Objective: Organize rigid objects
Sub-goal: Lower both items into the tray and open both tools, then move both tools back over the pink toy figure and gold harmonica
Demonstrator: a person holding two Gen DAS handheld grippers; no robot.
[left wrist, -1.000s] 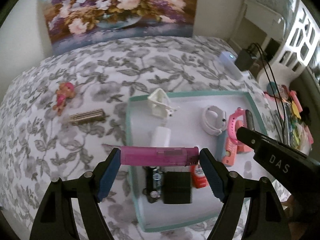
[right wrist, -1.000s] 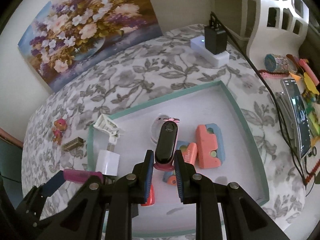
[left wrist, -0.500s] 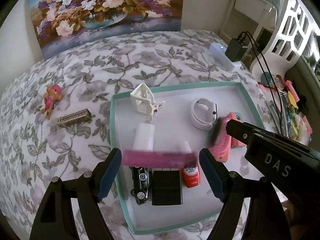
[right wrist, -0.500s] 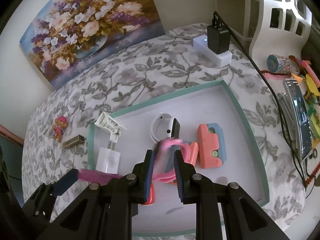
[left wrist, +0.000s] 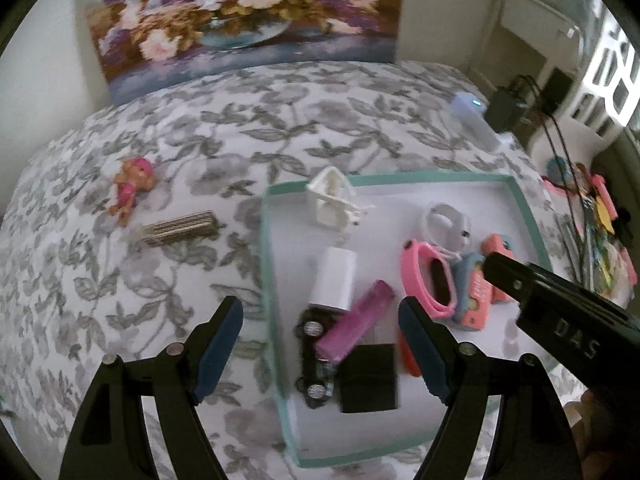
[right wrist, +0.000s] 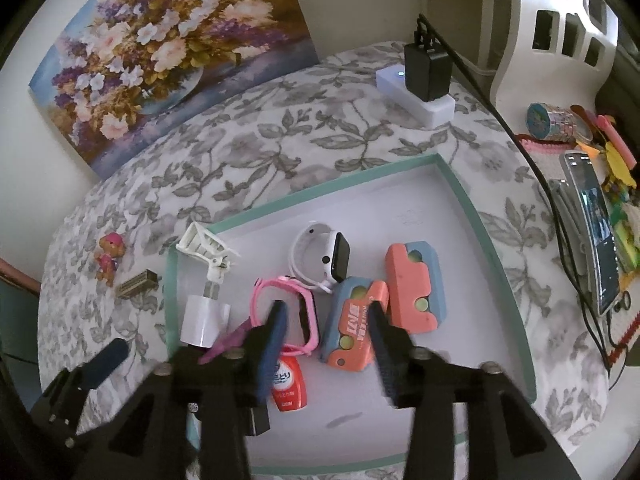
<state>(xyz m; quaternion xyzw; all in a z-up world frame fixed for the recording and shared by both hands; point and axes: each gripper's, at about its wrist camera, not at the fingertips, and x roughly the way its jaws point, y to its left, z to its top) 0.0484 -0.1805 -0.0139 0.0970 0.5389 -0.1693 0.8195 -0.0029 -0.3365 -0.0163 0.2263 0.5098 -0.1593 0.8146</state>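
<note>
Both grippers hang over the tray (right wrist: 472, 216) on the flowered bedspread with nothing in either. The left gripper (left wrist: 320, 344) stands wide apart, and the purple lighter (left wrist: 354, 326) lies below it in the tray, tilted across the toy car (left wrist: 314, 360) and against the white charger (left wrist: 334, 280), beside the black block (left wrist: 370, 378). The right gripper (right wrist: 328, 344) is opening, its jaws blurred, with nothing between the pads; the pink watch (right wrist: 286, 312) lies on the tray floor just past them, next to the orange-and-blue case (right wrist: 354, 324) and above the red bottle (right wrist: 289, 384). To my eye the step in hand is the let-go, so the sound thing is to lift each tool straight up, jaws wide, so that no finger catches the watch band or nudges the lighter off the car. Two things lie outside the tray on the left: the little doll (left wrist: 132, 188) and the ribbed metal bar (left wrist: 180, 226). The left gripper is the nearer to them. I would take the bar across its narrow width and set it in the bare far corner of the tray, not on the pile.
</note>
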